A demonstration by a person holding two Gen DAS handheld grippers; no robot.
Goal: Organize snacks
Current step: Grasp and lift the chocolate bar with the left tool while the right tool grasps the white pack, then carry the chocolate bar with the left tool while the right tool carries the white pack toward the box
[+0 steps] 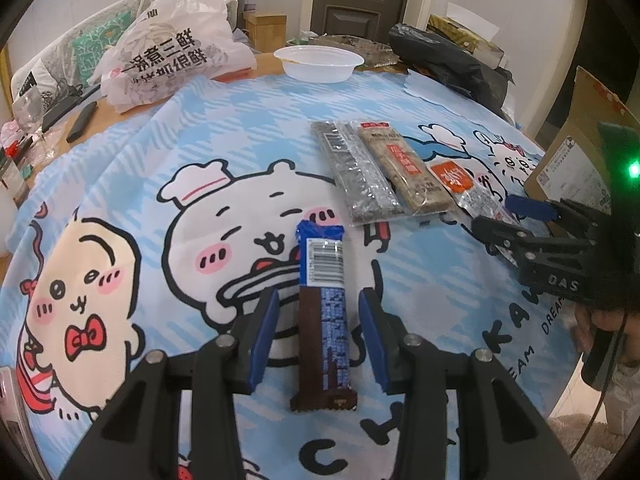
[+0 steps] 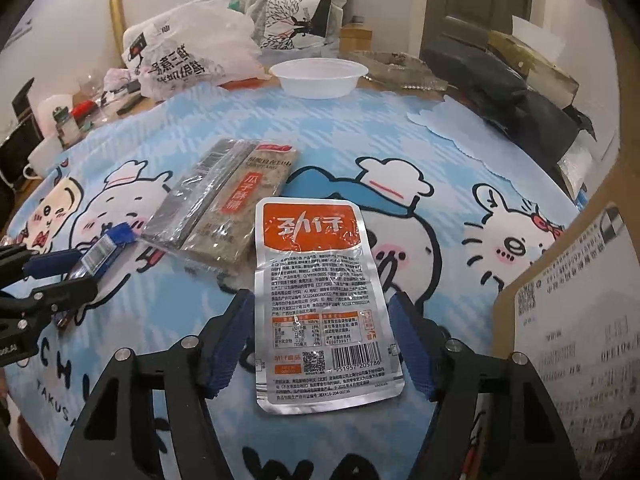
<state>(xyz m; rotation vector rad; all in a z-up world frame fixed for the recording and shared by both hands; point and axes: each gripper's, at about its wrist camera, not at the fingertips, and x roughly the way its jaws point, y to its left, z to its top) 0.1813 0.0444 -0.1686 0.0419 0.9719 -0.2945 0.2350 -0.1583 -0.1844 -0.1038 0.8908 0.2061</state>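
Note:
A blue and brown snack bar (image 1: 324, 320) lies flat on the cartoon tablecloth (image 1: 160, 128). My left gripper (image 1: 319, 296) is open and straddles the bar, with a gap on each side. A silver and orange pouch (image 2: 320, 280) lies flat between the fingers of my right gripper (image 2: 320, 296), which is open with its pads close to the pouch's edges. Beside the pouch, a dark bar (image 2: 192, 200) and a brown bar with an orange label (image 2: 248, 204) lie side by side in clear wrap. The right wrist view shows the left gripper (image 2: 76, 272) at the left edge.
A white plastic bowl (image 1: 320, 62) stands at the far edge of the cloth. A printed white plastic bag (image 1: 172, 48) is at the far left and a black bag (image 1: 448, 60) at the far right. A cardboard box (image 2: 580, 320) stands close on the right.

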